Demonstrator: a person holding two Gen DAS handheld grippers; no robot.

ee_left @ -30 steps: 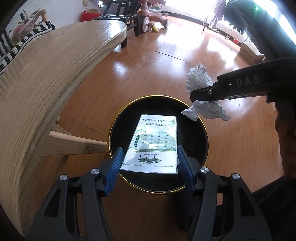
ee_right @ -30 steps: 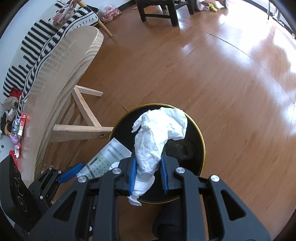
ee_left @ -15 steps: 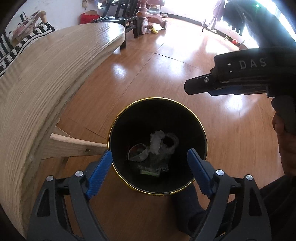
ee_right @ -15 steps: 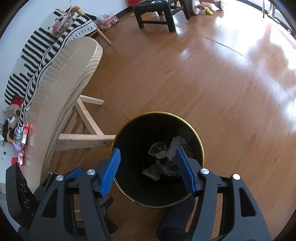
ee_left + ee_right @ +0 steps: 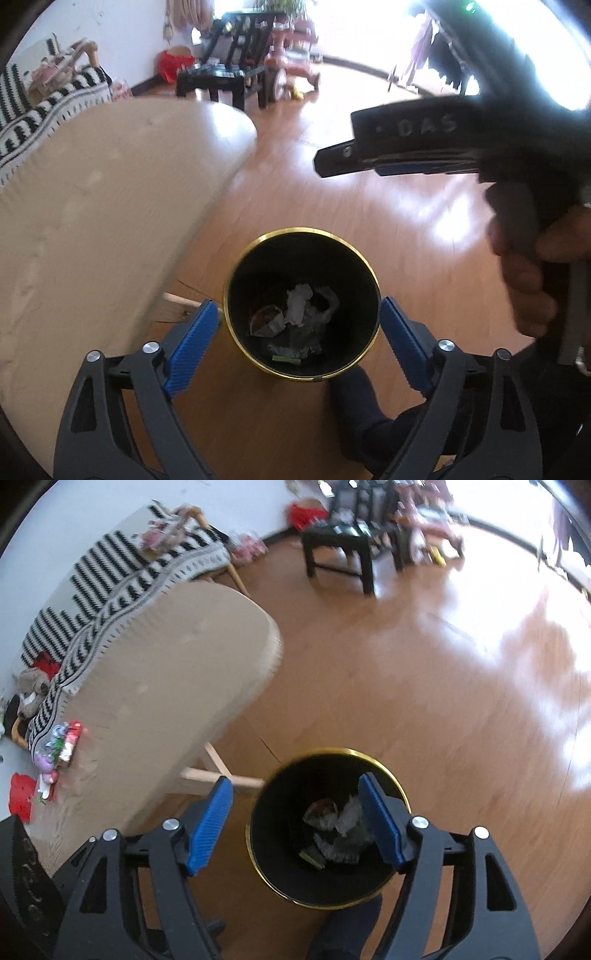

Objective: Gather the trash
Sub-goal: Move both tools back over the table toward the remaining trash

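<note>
A black bin with a gold rim (image 5: 303, 230) (image 5: 332, 751) stands on the wooden floor beside the table. At its bottom lie a crumpled white tissue (image 5: 299, 306) (image 5: 347, 818), a flattened packet (image 5: 295, 345) and other scraps. My left gripper (image 5: 297, 302) hangs above the bin. Its jaws are opening wide, with nothing between them. My right gripper (image 5: 295, 779) is also above the bin, its jaws opening and empty. In the left wrist view the right gripper (image 5: 325, 164) shows from the side at the upper right, held by a hand (image 5: 528, 288).
A light wooden table (image 5: 92, 221) (image 5: 147, 701) fills the left, with its leg (image 5: 207, 775) next to the bin. Colourful wrappers (image 5: 59, 746) lie on its near edge. A striped sofa (image 5: 110, 565) and a dark low table (image 5: 343, 542) stand behind. A dark-socked foot (image 5: 365, 406) is by the bin.
The left gripper let go of the packet and the right gripper let go of the tissue. Both now lie in the bin. Both grippers opened and rose, so the bin looks smaller.
</note>
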